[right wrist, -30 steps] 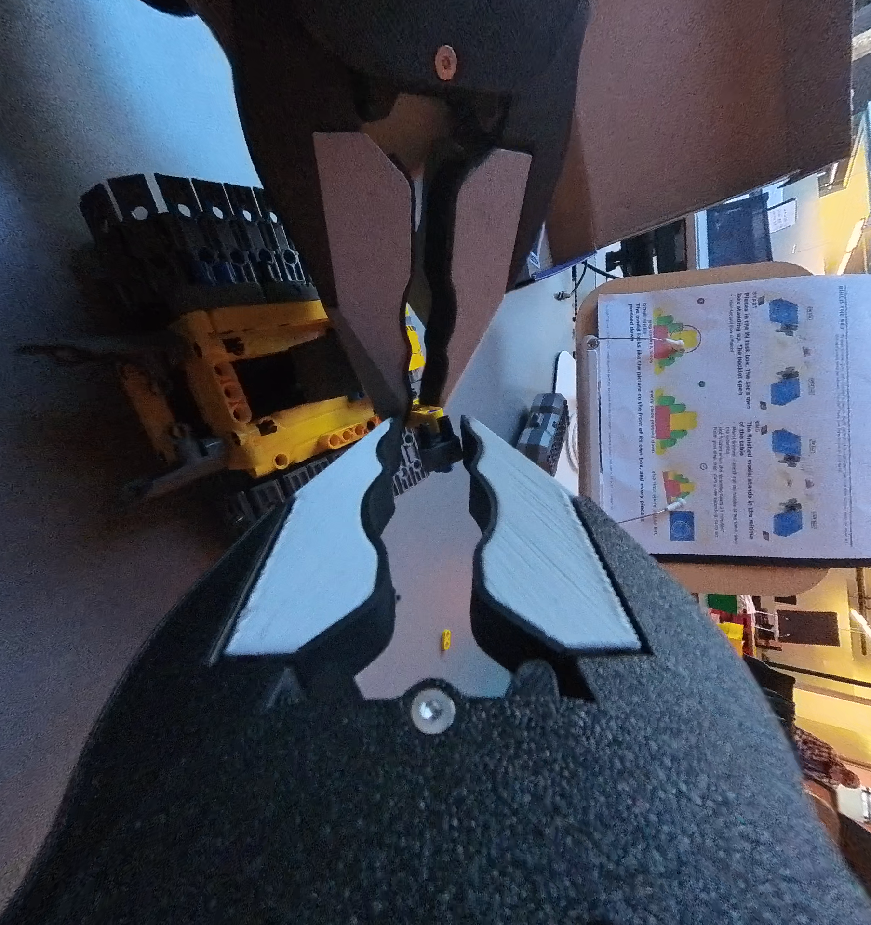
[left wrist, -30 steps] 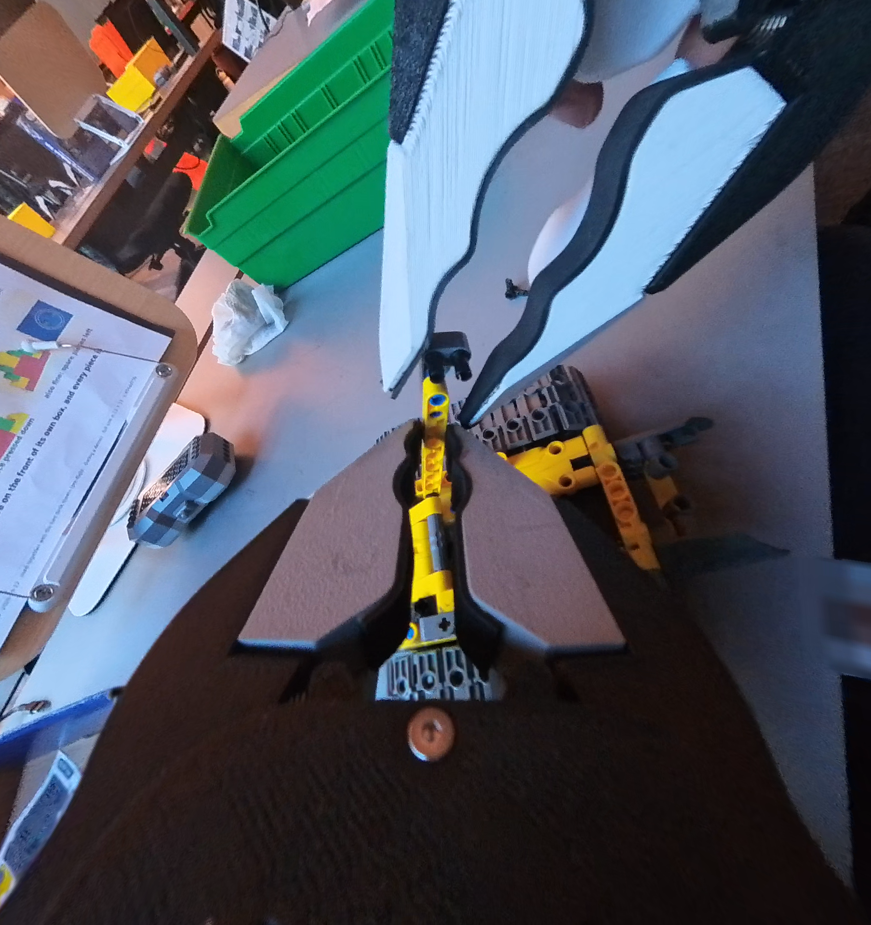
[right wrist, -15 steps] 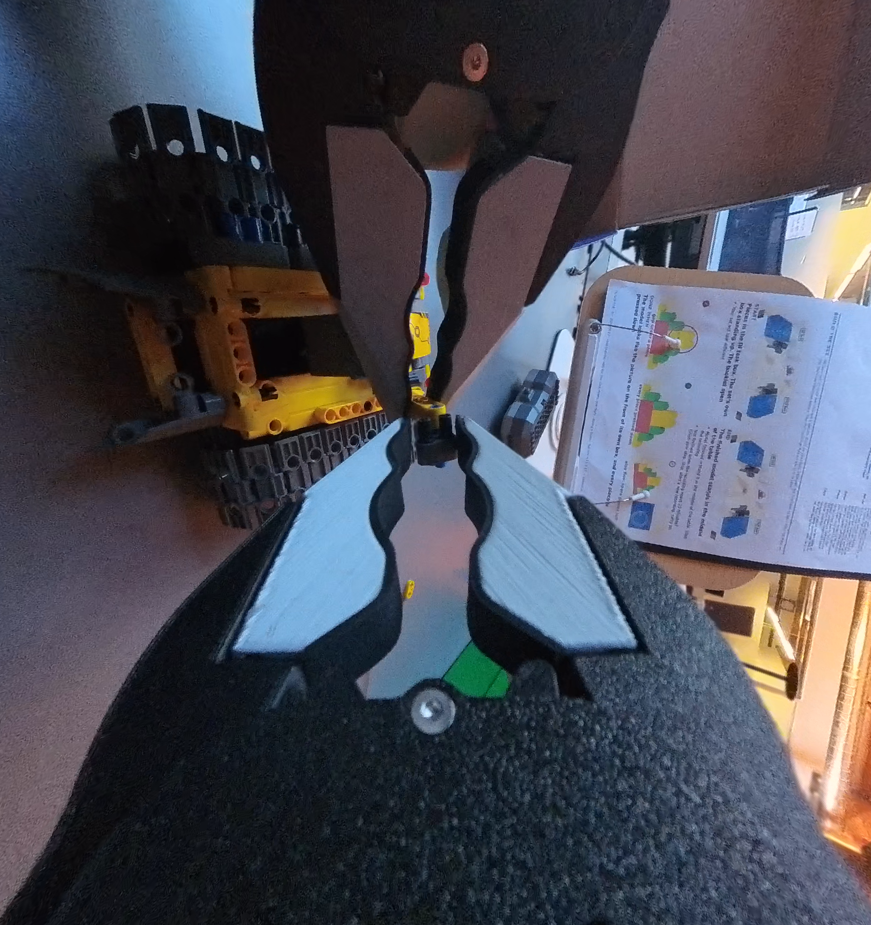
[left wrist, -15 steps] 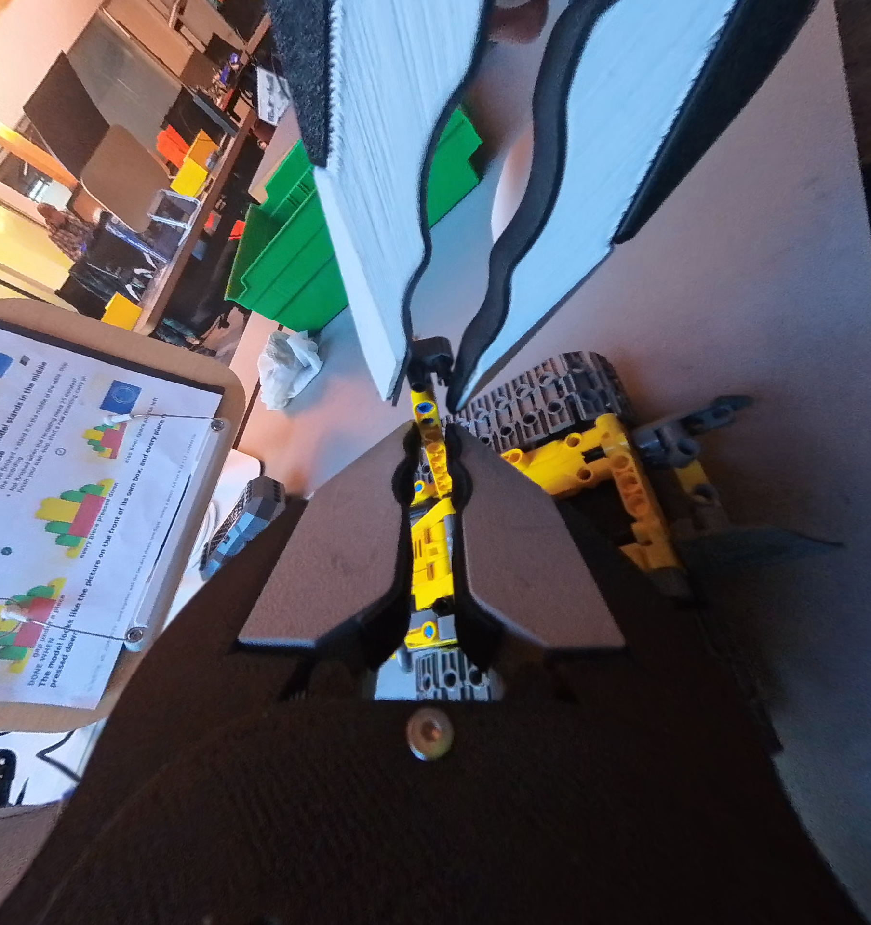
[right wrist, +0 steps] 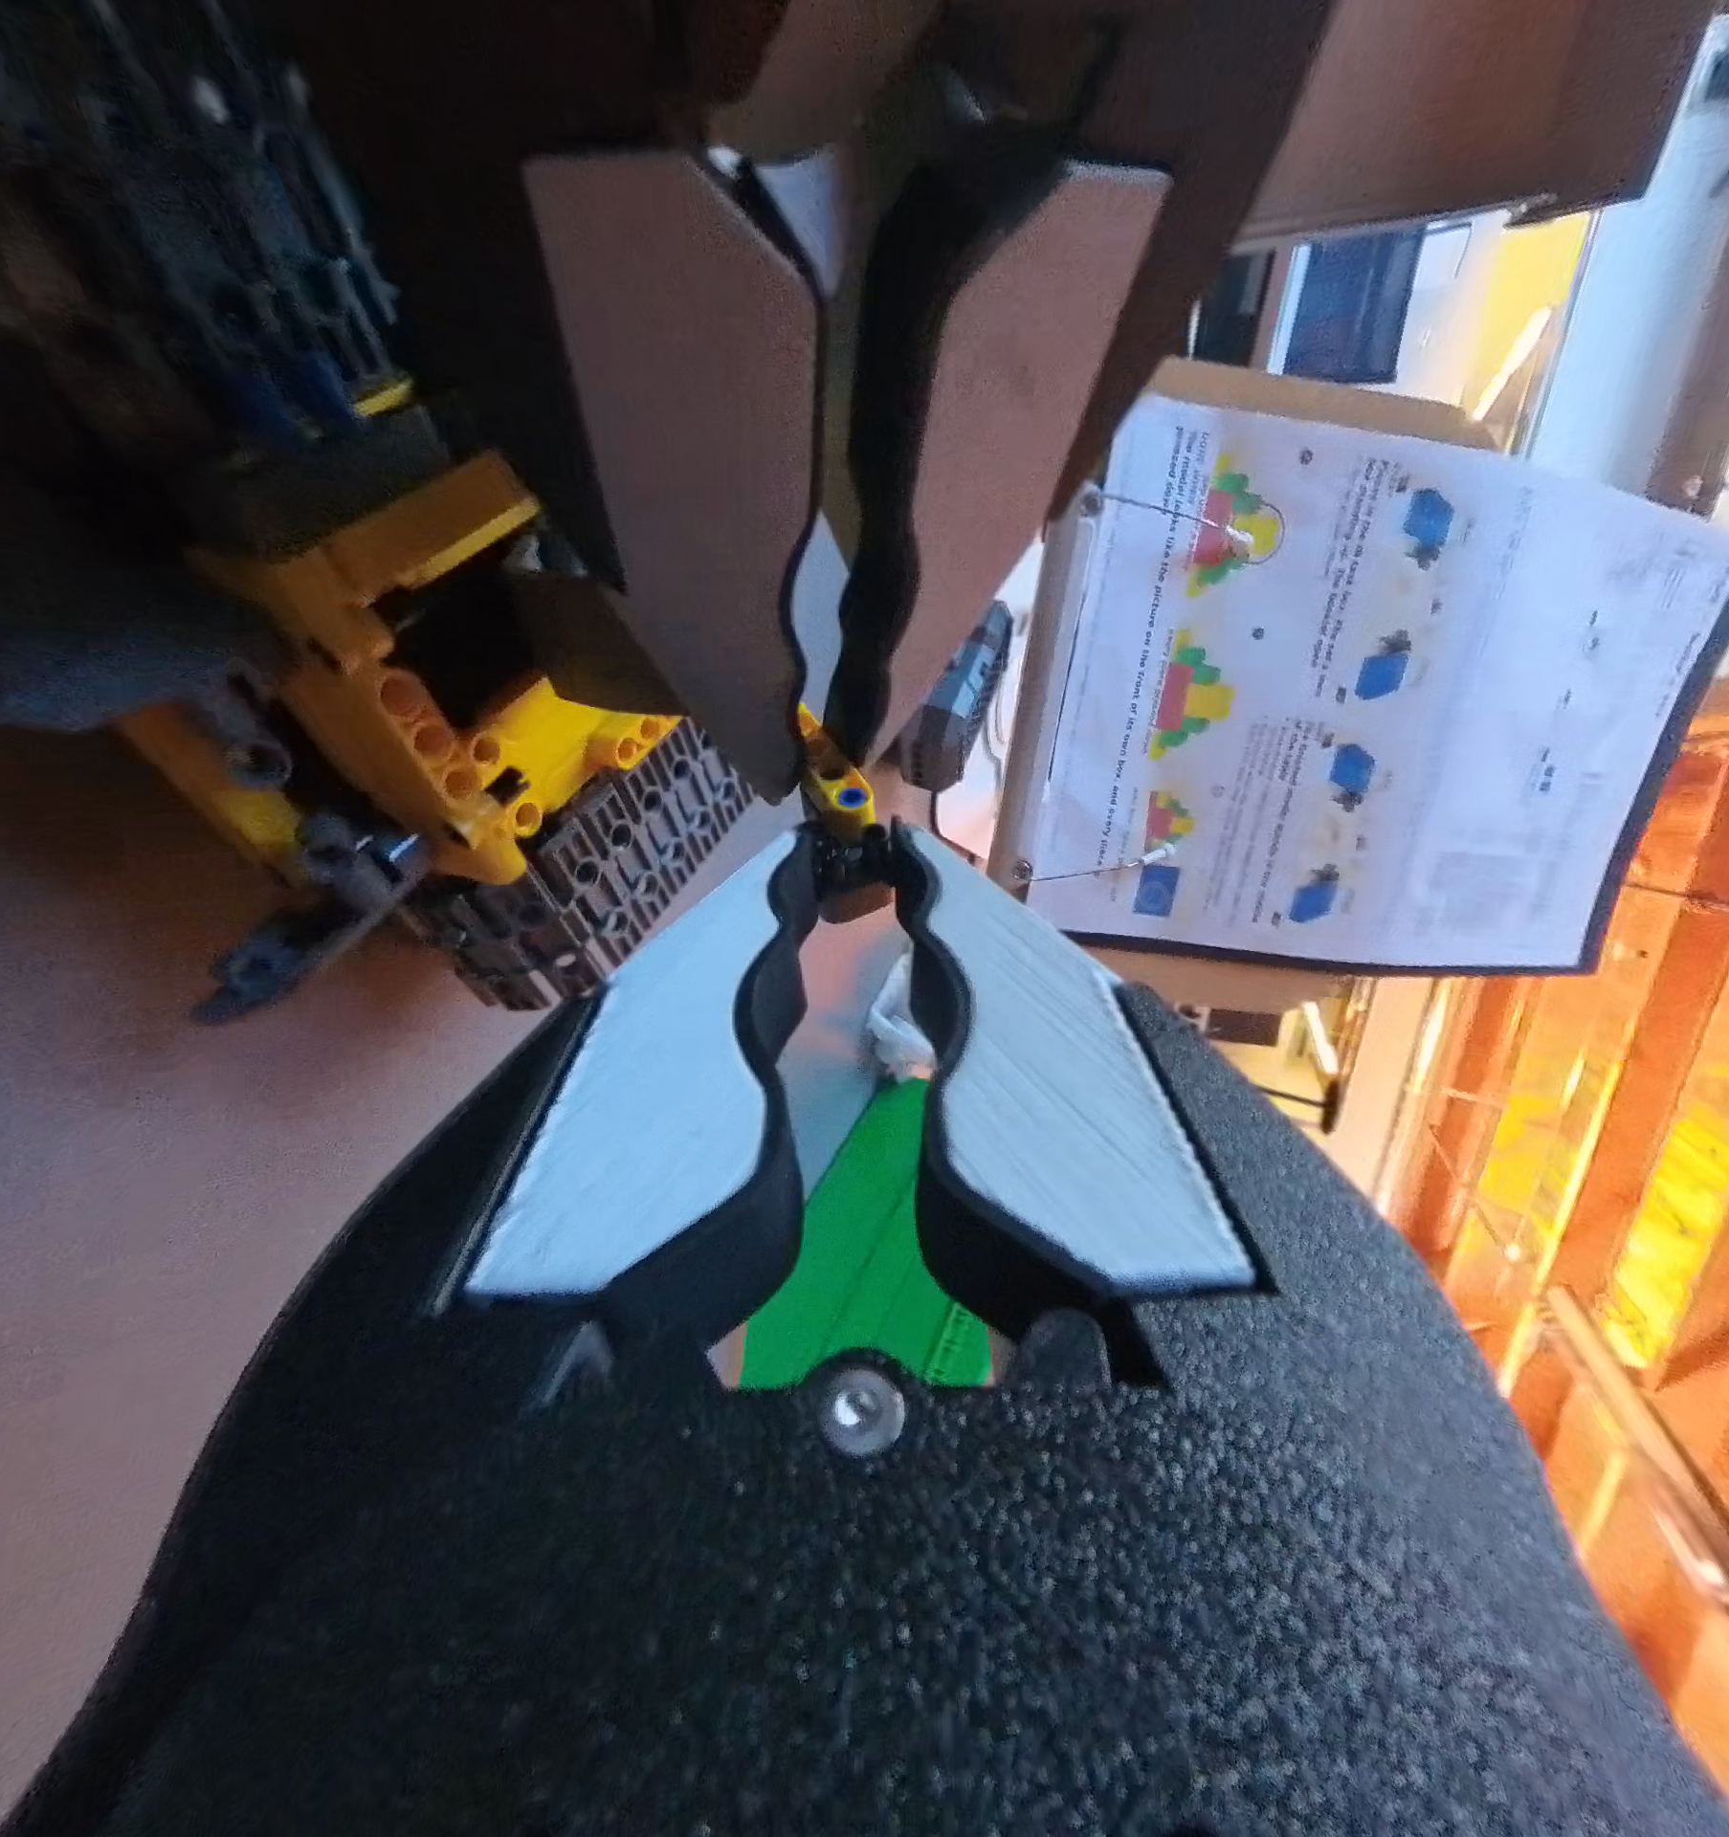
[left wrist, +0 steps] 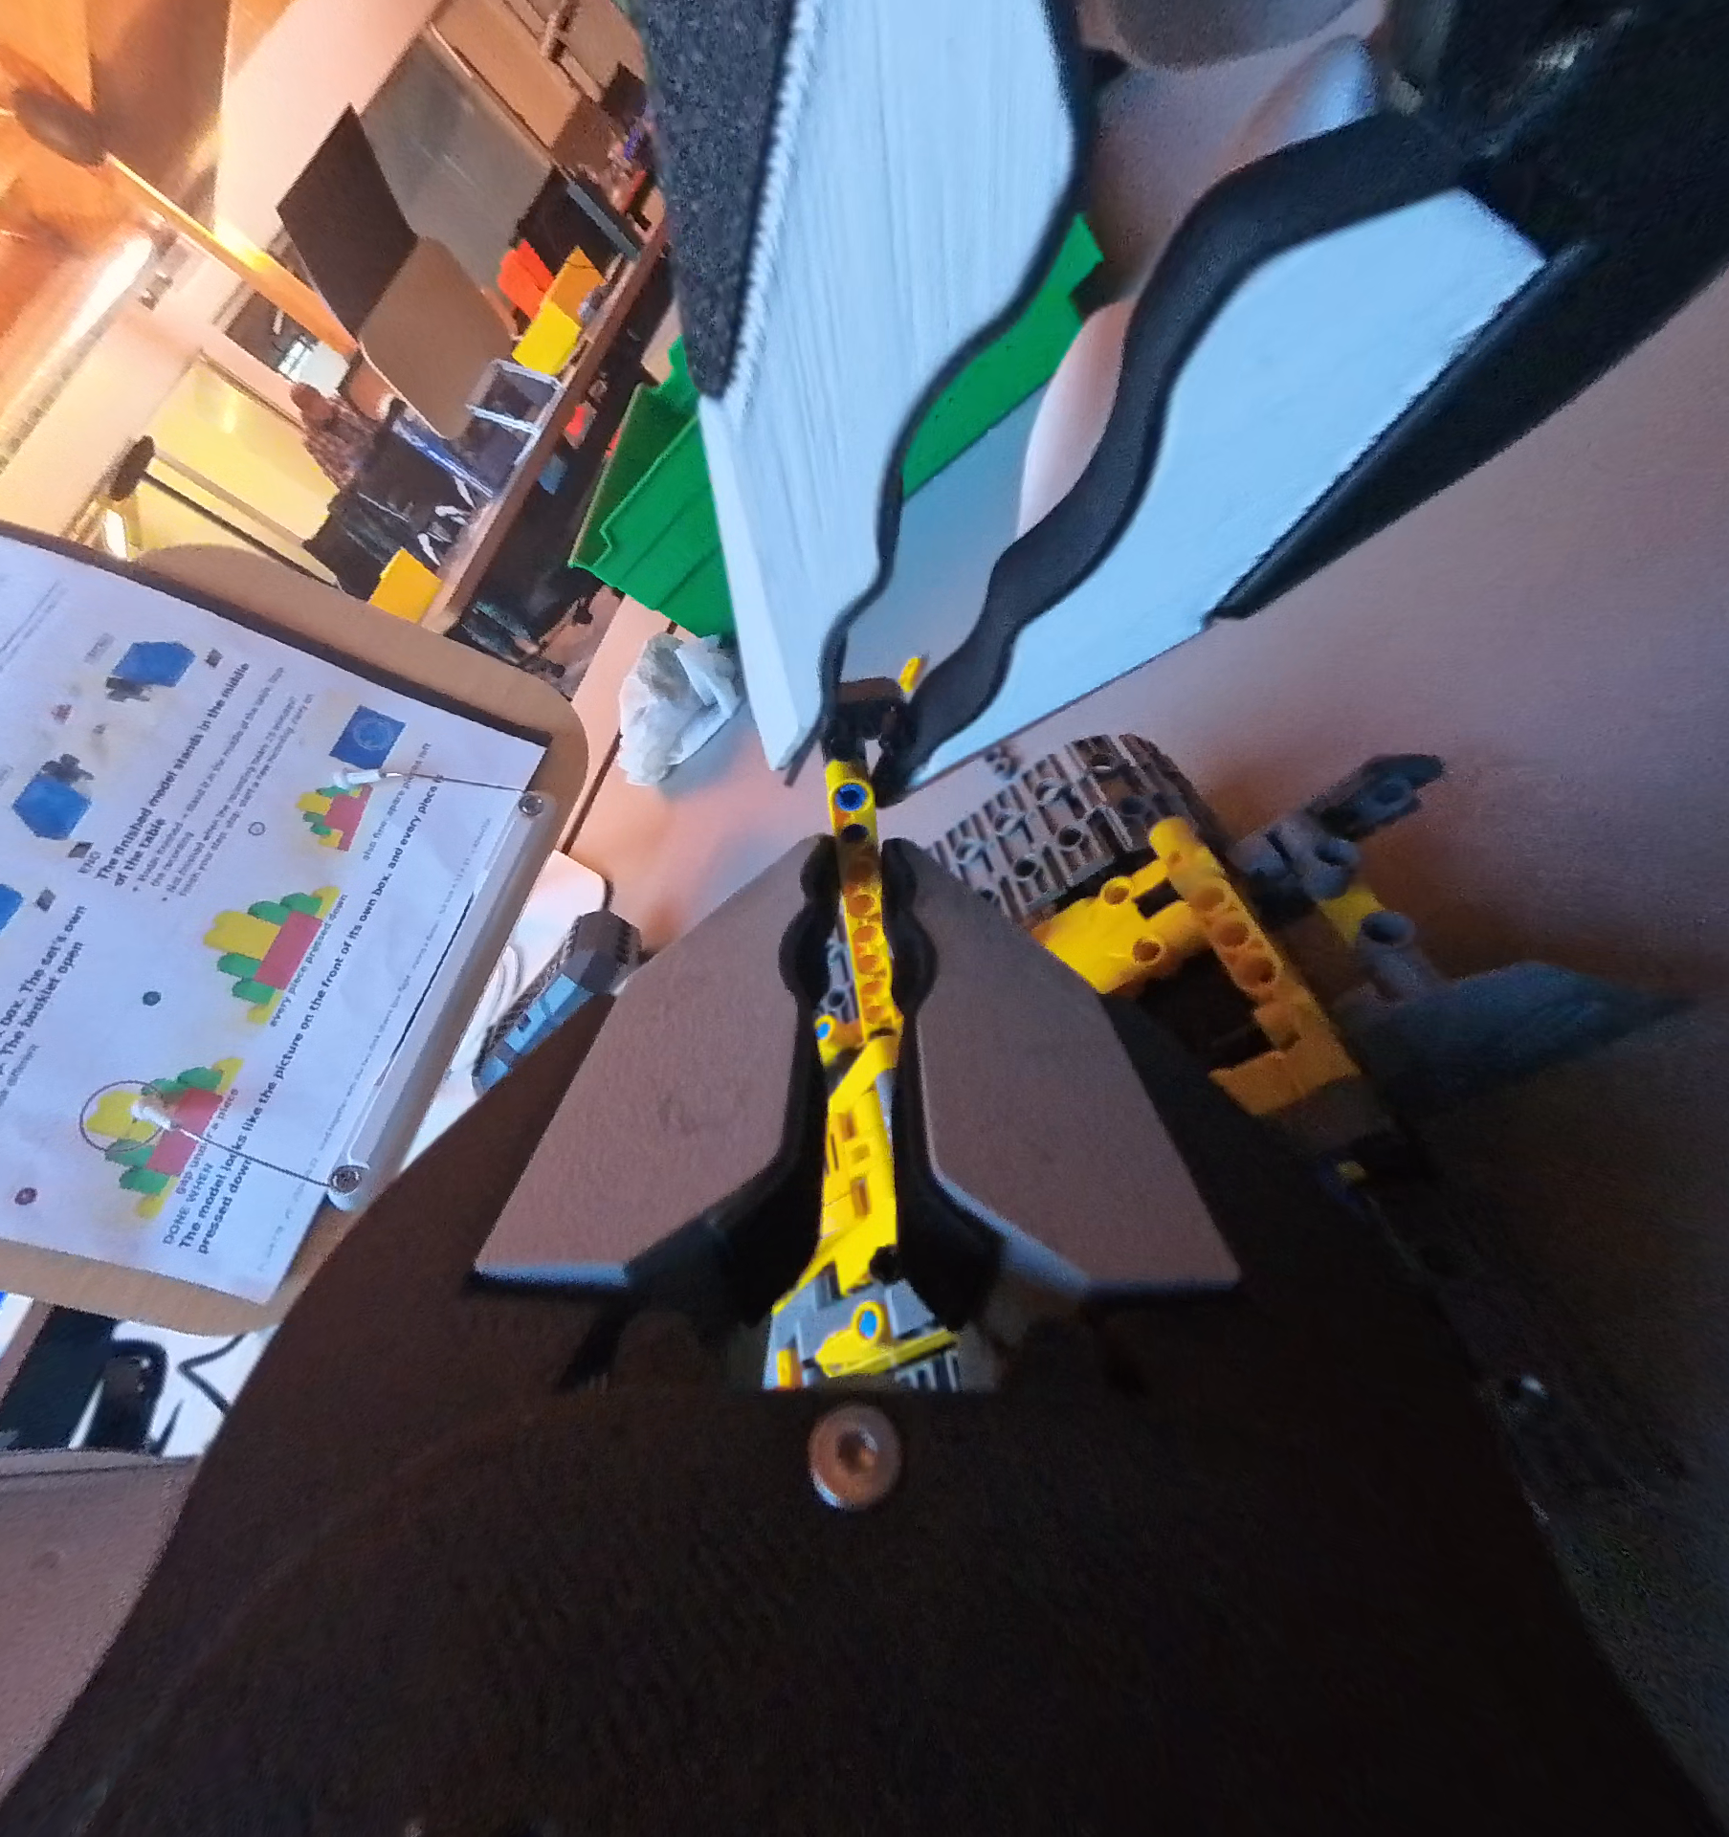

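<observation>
Both claws have tilted since a second ago, bringing the green bin (left wrist: pixel 661 517) nearer the middle of view. Left claw (left wrist: pixel 855 855) is clamped on one yellow holed beam (left wrist: pixel 865 924); right claw (right wrist: pixel 845 845) pinches the single black connector (right wrist: pixel 840 865) at that beam's far end. One tracked yellow model (left wrist: pixel 1188 954) sits just right on the bench (left wrist: pixel 1437 696); one instruction board (left wrist: pixel 194 895) stands left.
</observation>
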